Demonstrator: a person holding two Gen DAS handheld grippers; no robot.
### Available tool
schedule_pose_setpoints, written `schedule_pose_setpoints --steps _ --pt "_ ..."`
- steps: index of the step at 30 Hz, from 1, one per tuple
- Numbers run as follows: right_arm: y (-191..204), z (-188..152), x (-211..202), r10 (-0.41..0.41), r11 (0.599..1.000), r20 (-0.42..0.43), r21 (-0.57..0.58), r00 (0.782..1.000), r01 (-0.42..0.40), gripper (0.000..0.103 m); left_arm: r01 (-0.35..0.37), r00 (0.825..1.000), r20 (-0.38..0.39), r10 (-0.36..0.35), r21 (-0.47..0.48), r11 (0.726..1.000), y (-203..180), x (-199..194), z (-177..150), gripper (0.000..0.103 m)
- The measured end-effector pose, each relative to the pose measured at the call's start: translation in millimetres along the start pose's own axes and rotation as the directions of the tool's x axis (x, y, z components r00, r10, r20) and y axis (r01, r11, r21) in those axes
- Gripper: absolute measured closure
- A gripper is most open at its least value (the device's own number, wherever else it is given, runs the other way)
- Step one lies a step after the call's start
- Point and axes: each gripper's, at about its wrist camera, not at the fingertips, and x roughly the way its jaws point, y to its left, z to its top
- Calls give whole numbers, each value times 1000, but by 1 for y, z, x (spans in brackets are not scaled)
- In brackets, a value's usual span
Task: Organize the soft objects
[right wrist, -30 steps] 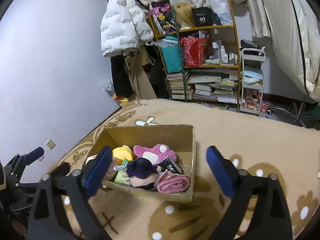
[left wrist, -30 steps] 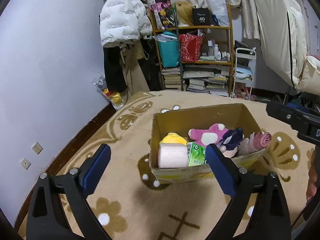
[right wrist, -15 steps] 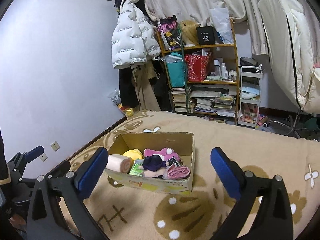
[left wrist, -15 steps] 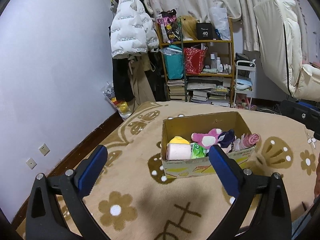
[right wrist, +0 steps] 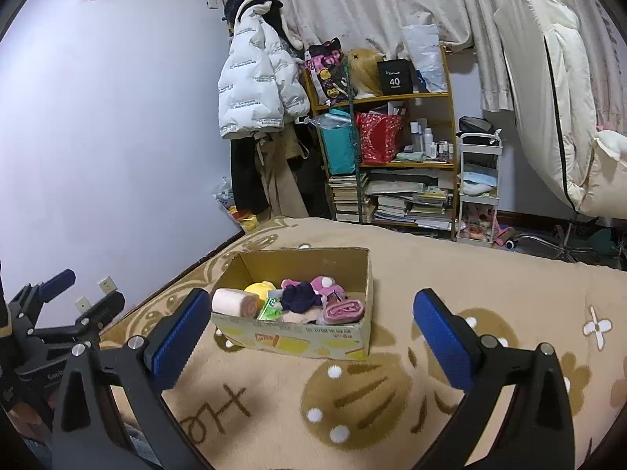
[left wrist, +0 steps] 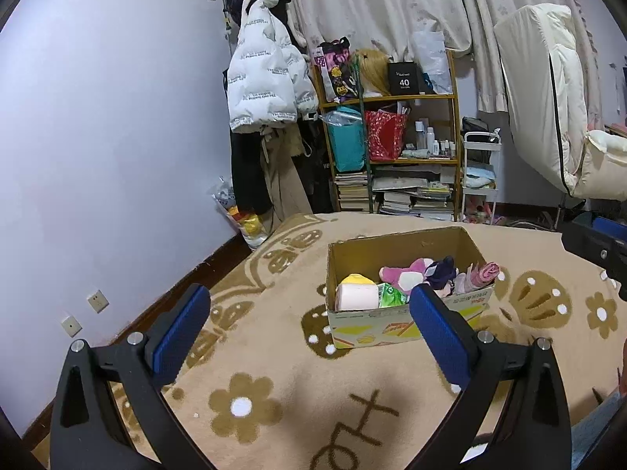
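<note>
An open cardboard box [left wrist: 395, 325] [right wrist: 313, 342] stands on the patterned beige blanket. It holds several soft things: a rolled pale pink towel [left wrist: 357, 297] [right wrist: 234, 302], a yellow plush [left wrist: 356, 279] [right wrist: 259, 288], a green packet [left wrist: 392, 295] [right wrist: 269, 309], a pink plush [left wrist: 407, 274] [right wrist: 323, 284], a dark purple plush [left wrist: 443, 272] [right wrist: 299, 297] and a rolled pink cloth [left wrist: 486, 272] [right wrist: 345, 310]. My left gripper [left wrist: 309, 329] is open and empty, well short of the box. My right gripper [right wrist: 311, 333] is open and empty, also short of it.
The blanket [left wrist: 274, 372] covers a bed against the lilac wall [left wrist: 117, 137]. A cluttered shelf [left wrist: 392, 149], a hanging white jacket [left wrist: 266, 82] and a small white cart [left wrist: 480, 180] stand behind. The left gripper also shows at the left of the right wrist view [right wrist: 58, 313].
Both grippers have drawn back and up from the box, which now looks smaller and farther. The box and its contents have not moved.
</note>
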Motion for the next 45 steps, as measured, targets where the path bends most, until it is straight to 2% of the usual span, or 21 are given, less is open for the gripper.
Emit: schedule_pose_setpoints --steps 11,19,45 --pt "-8 -15 -4 -16 1000 5 0 1000 16 0 10 1000 -15 -10 8 1000 -4 2 -8 2" --pt "-15 -22 6 -27 1000 -31 8 999 28 0 4 998 -60 -3 20 1000 -6 14 -15 2" --pt "-19 -23 10 -49 999 -30 7 998 50 0 21 998 -64 -18 44 999 -11 19 -21 2"
